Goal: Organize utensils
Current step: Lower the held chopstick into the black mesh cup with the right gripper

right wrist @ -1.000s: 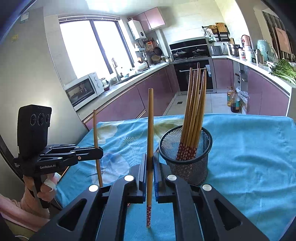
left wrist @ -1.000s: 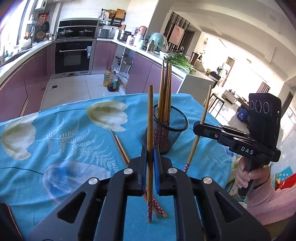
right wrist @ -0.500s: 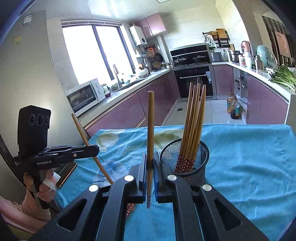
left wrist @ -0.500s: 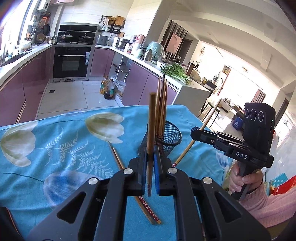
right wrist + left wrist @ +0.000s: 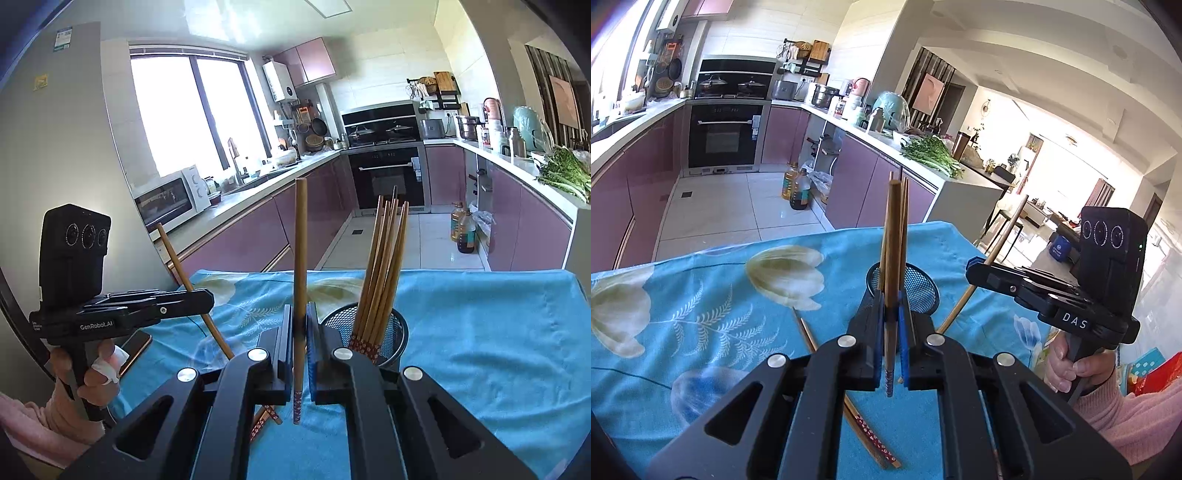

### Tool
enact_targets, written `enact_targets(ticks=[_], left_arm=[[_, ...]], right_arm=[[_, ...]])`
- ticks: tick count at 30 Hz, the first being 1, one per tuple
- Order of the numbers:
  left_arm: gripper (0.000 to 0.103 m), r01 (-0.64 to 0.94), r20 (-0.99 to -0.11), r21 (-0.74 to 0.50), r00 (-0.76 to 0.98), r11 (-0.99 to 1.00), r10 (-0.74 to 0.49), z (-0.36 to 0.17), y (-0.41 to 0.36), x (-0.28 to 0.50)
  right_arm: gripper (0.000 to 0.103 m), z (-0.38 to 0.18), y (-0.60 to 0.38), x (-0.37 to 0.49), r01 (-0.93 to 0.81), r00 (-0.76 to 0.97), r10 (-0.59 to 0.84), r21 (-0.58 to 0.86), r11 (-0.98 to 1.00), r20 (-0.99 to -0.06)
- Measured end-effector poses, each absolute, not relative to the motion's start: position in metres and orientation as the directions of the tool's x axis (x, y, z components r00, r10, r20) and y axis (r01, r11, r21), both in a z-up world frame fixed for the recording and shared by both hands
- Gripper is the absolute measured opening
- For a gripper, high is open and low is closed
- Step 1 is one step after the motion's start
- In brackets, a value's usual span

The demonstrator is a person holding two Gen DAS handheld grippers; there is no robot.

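**Two claws, two chopsticks, one black cup**

The left gripper (image 5: 893, 332) is closed tight on one chopstick (image 5: 894, 236). The stick stands straight up between the blue pads (image 5: 880, 343), and its red patterned end pokes out below them. This claw hangs over the table, right in front of the mesh cup (image 5: 921, 291).

The right gripper (image 5: 301, 339) is closed on its own chopstick (image 5: 300, 258) too. That stick also stands upright, with its red flowery end hanging down under the pads. Seen from the left wrist camera, the right gripper (image 5: 979, 269) is off to the right side, near the table edge, and its stick looks tilted from there.

The mesh cup (image 5: 391, 332) sits on the blue tablecloth (image 5: 498, 332). A bunch of chopsticks (image 5: 384, 266) stands inside it, leaning a little, with the red ends at the bottom. The cup is just to the right of the right claw.

Two loose chopsticks (image 5: 864, 424) lie flat on the tablecloth (image 5: 701, 295), side by side, under the left claw. Part of them is hidden by the claw, so I cannot tell if more lie there.

From the right wrist camera, the left gripper (image 5: 207, 299) is on the left side, and a hand (image 5: 92, 365) holds its handle. Something flat and dark (image 5: 135, 349), maybe a phone, lies by that hand.
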State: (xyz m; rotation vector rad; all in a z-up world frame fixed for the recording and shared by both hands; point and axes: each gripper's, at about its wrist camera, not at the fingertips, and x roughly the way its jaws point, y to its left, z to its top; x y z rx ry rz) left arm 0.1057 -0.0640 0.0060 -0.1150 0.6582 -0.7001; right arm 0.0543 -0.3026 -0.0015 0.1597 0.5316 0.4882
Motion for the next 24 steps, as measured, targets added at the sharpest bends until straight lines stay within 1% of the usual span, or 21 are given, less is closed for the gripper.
enact_targets(ticks=[10, 24], left_arm=[[0.008, 0.580, -0.516, -0.282, 0.579, 0.764, -0.631, 0.016, -0.078, 0.110], [0.008, 0.596, -0.520, -0.251, 0.582, 0.763, -0.625, 0.023, -0.093, 0.115]], right_arm=[[0.006, 0.008, -0.306, 0.055, -0.407, 0.770, 0.477, 0.250, 0.879, -0.423], [0.006, 0.009, -0.306, 0.059, -0.407, 0.773, 0.475, 0.244, 0.880, -0.421]])
